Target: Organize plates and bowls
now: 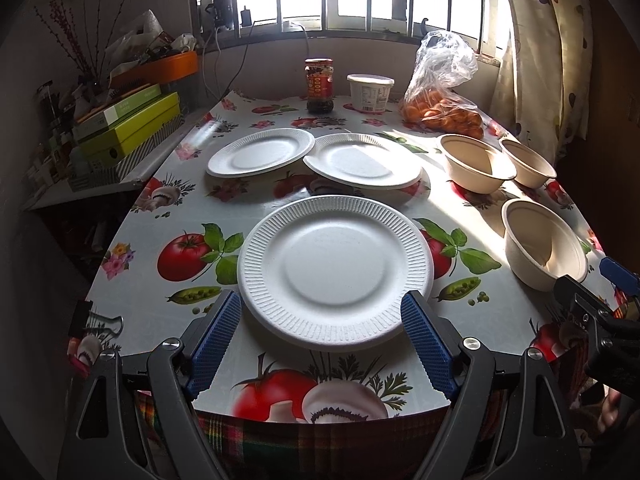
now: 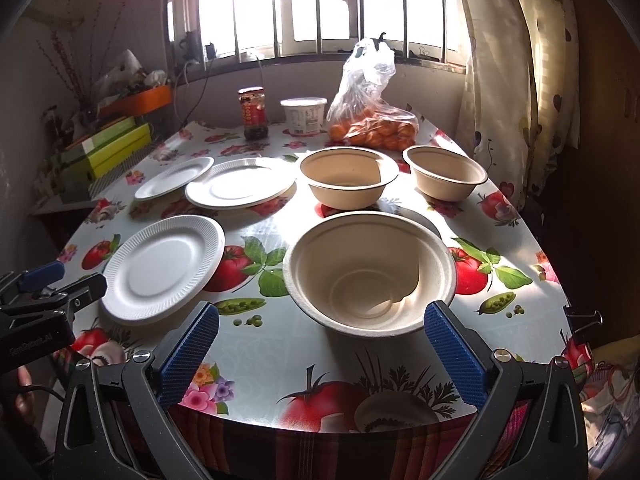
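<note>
Three white paper plates lie on the table: a near one (image 1: 336, 268) (image 2: 160, 264), a middle one (image 1: 362, 160) (image 2: 240, 182) and a far left one (image 1: 260, 152) (image 2: 174, 178). Three beige bowls stand to the right: a near one (image 2: 368, 272) (image 1: 542, 244), a middle one (image 2: 348, 178) (image 1: 474, 162) and a far right one (image 2: 444, 174) (image 1: 528, 162). My left gripper (image 1: 322, 312) is open and empty, its fingers either side of the near plate's front rim. My right gripper (image 2: 320, 320) is open and empty, just in front of the near bowl.
The table (image 1: 160, 216) has a vegetable-print cloth. At its far end stand a sauce jar (image 1: 319, 86), a white tub (image 1: 370, 92) and a plastic bag of oranges (image 1: 442, 112). Boxes (image 1: 128, 128) are stacked on a shelf at left. A curtain (image 2: 516, 80) hangs at right.
</note>
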Available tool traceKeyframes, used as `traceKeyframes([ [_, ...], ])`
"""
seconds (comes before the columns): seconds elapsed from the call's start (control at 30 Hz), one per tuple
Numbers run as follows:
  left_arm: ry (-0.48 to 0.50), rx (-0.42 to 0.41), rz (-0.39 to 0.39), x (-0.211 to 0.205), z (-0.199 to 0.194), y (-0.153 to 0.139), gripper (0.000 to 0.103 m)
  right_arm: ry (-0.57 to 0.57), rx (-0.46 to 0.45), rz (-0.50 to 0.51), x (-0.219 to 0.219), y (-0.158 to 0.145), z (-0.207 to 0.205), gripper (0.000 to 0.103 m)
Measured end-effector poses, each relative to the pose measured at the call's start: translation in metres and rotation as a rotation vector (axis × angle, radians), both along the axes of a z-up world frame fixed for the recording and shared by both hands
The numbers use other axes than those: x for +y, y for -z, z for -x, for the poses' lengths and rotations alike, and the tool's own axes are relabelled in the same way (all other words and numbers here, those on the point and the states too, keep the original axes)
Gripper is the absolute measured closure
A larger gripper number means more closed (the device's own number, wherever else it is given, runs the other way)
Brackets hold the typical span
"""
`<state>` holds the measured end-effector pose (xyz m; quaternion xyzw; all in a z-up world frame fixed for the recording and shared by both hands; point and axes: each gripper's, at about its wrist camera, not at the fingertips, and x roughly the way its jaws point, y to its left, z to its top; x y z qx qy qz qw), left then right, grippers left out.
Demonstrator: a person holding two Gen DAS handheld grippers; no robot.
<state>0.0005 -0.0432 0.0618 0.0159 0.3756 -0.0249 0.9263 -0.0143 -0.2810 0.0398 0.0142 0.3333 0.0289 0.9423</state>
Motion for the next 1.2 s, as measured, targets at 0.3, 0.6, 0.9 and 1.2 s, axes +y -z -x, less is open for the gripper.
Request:
traceKeyframes([
  [0.3,-0.012,-0.009,0.030,0.015,-0.012,-0.010,0.020,-0.060,-0.042,0.003,0.014,-0.022,-0.017,0.000],
  [0.6,-0.056,-0.015,0.030,0.049,-0.042,-0.029,0.020,-0.155,-0.060,-0.007,0.033,-0.056,-0.062,0.000],
  [0.9,-0.137,-0.047,0.051,0.094,-0.083,-0.050,0.020,-0.270,-0.050,-0.008,0.058,-0.091,-0.120,0.004],
  [1.2,-0.190,-0.061,0.044,0.122,-0.118,-0.060,0.020,-0.359,-0.029,-0.022,0.083,-0.101,-0.177,0.005],
])
